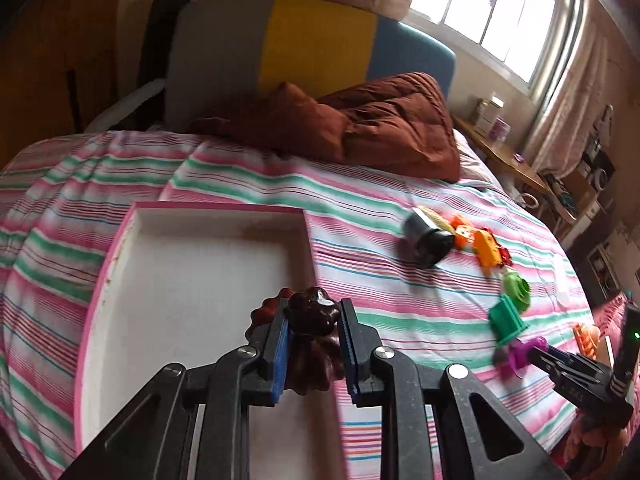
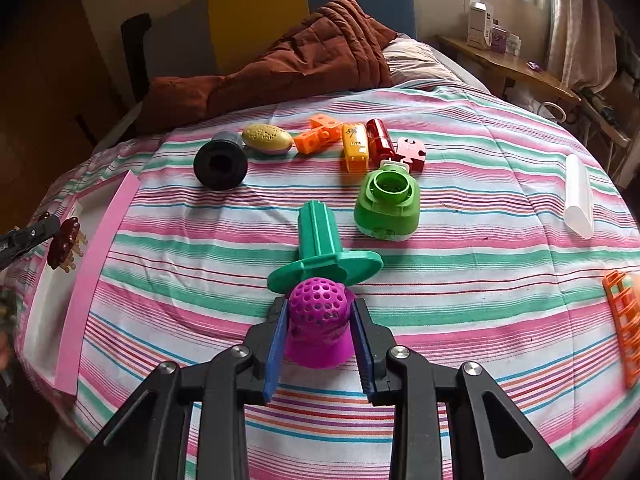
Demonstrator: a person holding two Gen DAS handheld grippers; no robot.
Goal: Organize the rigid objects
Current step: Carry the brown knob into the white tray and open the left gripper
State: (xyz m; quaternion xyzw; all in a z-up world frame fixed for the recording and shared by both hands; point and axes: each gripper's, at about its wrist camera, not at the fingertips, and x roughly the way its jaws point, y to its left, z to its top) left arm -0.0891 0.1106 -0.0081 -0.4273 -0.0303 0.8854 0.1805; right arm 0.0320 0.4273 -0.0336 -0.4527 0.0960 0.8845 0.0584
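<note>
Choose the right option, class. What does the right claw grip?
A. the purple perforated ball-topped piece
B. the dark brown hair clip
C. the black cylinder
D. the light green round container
A: in the right wrist view the right claw is shut on the purple perforated piece, its blue pads against both sides, while the brown hair clip sits in the left claw.

Left wrist view looks close down over pink-rimmed tray (image 1: 120, 248), facing headboard (image 1: 280, 40). Right wrist view sits low over striped bedspread (image 2: 480, 240), same heading. Both share toys, brown duvet (image 2: 304, 60).

Both tools (image 1: 313, 322) (image 2: 320, 316) clamped, arms level.
</note>
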